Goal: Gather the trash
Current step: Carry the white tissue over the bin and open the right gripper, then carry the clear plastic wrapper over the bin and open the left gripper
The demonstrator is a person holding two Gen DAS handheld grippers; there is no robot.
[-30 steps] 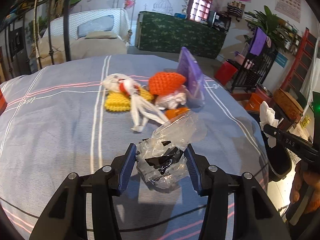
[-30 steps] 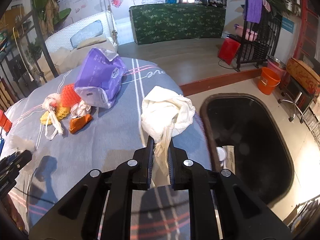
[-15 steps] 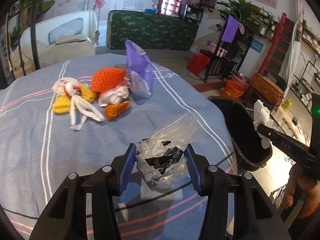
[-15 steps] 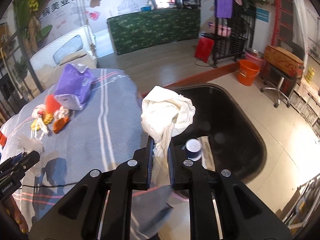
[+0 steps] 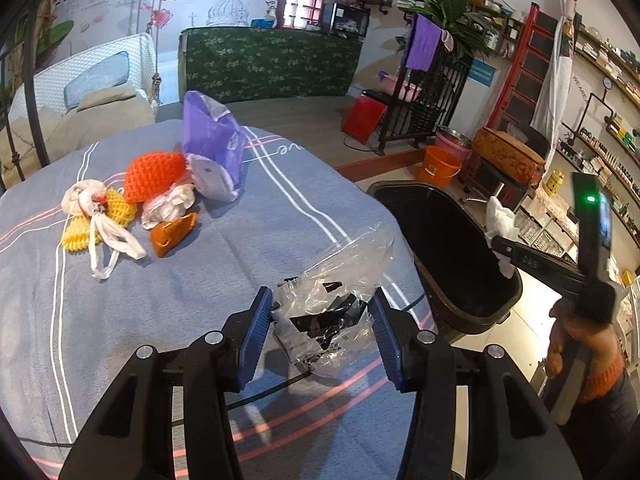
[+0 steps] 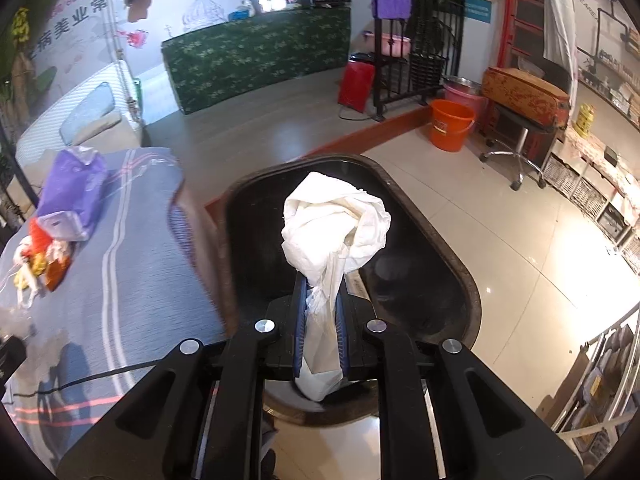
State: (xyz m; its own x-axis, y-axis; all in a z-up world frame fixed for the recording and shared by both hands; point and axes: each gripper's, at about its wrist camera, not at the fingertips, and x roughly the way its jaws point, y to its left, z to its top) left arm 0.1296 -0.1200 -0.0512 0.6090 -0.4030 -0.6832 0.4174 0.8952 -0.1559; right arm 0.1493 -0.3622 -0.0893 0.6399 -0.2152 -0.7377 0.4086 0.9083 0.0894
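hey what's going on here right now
A person is clearing trash off a table. The right tool is shut on a crumpled white bag, held over the black bin. The left tool grips a clear plastic wrapper above the striped tablecloth. More trash, including a purple bag, remains there.

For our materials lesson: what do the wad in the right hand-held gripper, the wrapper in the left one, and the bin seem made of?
White wad: thin matte plastic film or tissue, softly crumpled.
Clear wrapper: glossy transparent plastic film, crinkled, glinting.
Black bin: probably hard plastic, smooth, reflective.
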